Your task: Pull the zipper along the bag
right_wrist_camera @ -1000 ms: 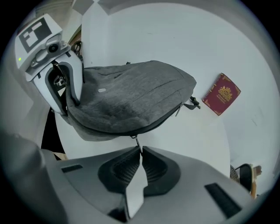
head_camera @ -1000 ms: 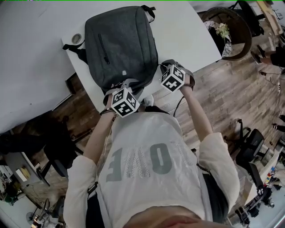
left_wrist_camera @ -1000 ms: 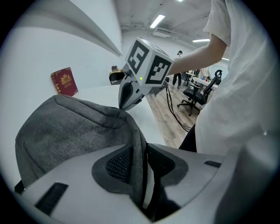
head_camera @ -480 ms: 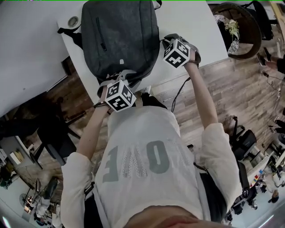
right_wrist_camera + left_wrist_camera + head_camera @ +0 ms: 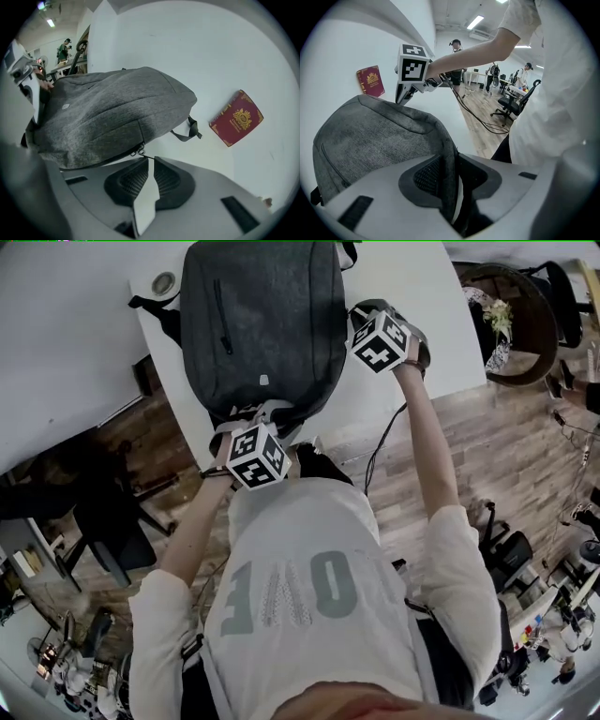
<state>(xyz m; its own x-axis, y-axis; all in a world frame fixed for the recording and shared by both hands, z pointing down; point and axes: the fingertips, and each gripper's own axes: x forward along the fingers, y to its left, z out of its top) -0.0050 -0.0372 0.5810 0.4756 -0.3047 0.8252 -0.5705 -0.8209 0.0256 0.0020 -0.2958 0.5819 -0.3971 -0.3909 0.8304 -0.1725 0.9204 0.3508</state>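
The left gripper (image 5: 451, 164) is clamped on a fold of the grey bag (image 5: 379, 140) at the end nearest the person. The right gripper (image 5: 151, 159) sits at the bag's right side. Its jaws have just been easing apart a little, yet its tips nip the thin zipper pull (image 5: 140, 151). The bag lies flat by the white tabletop's (image 5: 394, 381) left corner, its near end at the near edge. A red booklet (image 5: 236, 118) lies beyond it.

We saw a dark grey mottled bag (image 5: 258, 324), a white table (image 5: 422, 371), a dark red booklet (image 5: 236, 118) with gold emblem, and black-and-white square markers on the left gripper (image 5: 255, 414) and right gripper (image 5: 356, 313).
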